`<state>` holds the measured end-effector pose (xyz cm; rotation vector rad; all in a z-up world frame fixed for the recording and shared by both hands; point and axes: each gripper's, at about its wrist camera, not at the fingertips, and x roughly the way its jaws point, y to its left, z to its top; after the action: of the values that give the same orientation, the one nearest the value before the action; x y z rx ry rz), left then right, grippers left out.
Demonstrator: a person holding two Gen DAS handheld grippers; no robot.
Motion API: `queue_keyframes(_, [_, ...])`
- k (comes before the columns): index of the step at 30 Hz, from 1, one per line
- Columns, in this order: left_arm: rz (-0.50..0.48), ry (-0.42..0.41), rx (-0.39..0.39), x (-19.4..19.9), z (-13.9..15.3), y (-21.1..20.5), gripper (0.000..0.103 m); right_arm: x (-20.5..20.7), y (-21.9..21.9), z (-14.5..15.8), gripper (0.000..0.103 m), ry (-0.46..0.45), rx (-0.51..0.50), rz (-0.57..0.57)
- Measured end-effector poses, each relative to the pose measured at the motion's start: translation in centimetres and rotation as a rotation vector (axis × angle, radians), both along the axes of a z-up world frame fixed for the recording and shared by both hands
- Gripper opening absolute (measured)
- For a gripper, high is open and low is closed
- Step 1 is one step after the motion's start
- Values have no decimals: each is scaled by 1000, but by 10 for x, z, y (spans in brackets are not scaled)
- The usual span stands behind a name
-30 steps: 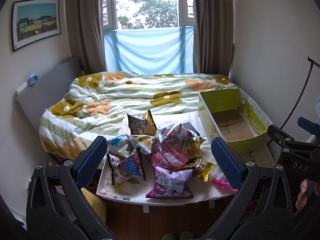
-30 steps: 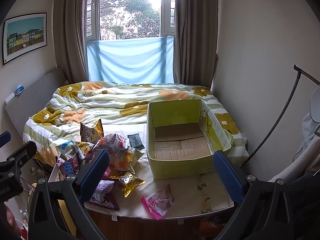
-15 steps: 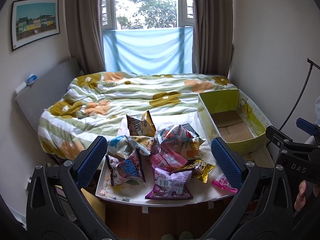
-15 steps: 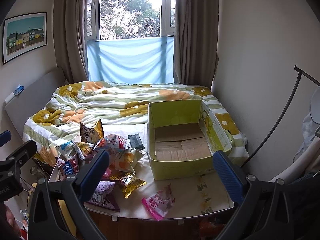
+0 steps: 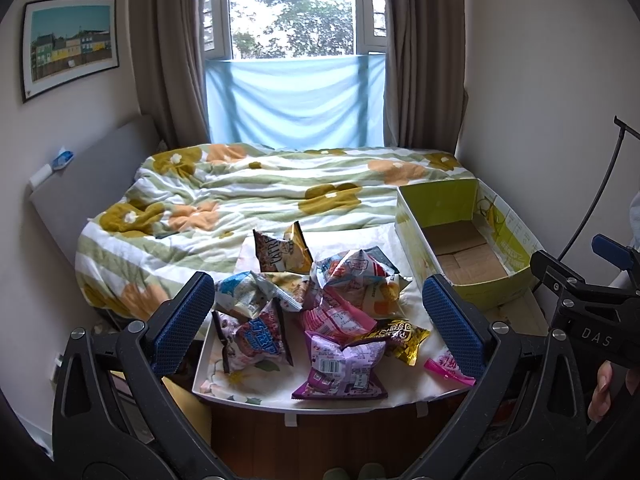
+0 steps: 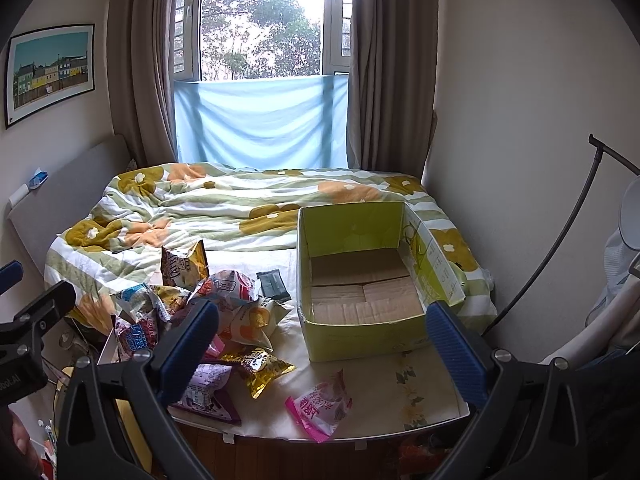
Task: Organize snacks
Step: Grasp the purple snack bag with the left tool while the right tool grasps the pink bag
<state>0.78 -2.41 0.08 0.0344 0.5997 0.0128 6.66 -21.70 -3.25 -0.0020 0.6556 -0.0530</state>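
Both grippers, left gripper (image 5: 318, 318) & right gripper (image 6: 322, 344), spread wide, empty. Snack bags (image 5: 340, 304) probably light, crinkly, slippery; pinch at sealed edge, e.g. near pink bag (image 6: 320, 404).

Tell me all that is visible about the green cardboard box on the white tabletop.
The green cardboard box is open at the top and empty. Its outside is yellow-green with some print on the right wall; its inside floor is plain brown cardboard flaps, folded flat. It stands upright on the white tabletop, at its far right part, with its back against the flowered quilt. No snack packet or gripper touches it.
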Motion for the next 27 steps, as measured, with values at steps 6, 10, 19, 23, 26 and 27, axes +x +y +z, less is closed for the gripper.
queue_keyframes(6, [-37, 82, -48, 16, -10, 4, 103, 2, -2, -5, 103, 44, 10, -18])
queue_keyframes(10, [-83, 173, -73, 33, -37, 4, 103, 11, -12, -27, 103, 118, 36, -51])
queue_keyframes(19, [-77, 323, -119, 55, -125, -2, 103, 21, -44, -107, 103, 307, 140, -51])
queue_keyframes(23, [-37, 377, -93, 66, -172, -5, 103, 35, -56, -147, 103, 405, 212, -18])
queue_keyframes(26, [-8, 399, -114, 73, -199, -3, 103, 47, -58, -176, 103, 478, 234, 18])
queue_keyframes(27, [1, 402, -116, 75, -206, -2, 103, 51, -58, -184, 103, 499, 245, 28])
